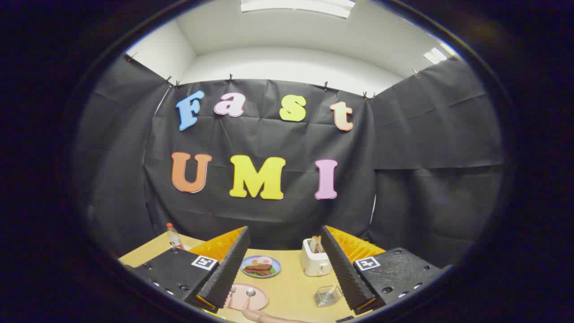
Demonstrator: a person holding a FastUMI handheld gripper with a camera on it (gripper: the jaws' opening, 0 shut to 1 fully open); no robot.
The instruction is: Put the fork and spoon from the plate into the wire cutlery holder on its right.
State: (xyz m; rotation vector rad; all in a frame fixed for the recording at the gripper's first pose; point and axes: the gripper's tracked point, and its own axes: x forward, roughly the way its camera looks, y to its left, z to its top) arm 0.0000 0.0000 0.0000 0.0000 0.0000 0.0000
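My gripper [282, 287] hangs open above the wooden table, its two fingers spread wide with nothing between them. Between the fingers, close to the left one, lies a pink plate [258, 299] with a spoon [249, 294] on it; the fork [232, 294] is mostly hidden behind the left finger. The wire cutlery holder [328, 296] stands to the plate's right, just beside the right finger, and looks empty.
Beyond the pink plate sits a blue plate of food [260, 266]. A white toaster [316, 262] with toast stands behind the holder. A bottle with a red cap [174, 236] is at the far left of the table [291, 287]. A hand [269, 317] shows near the front edge.
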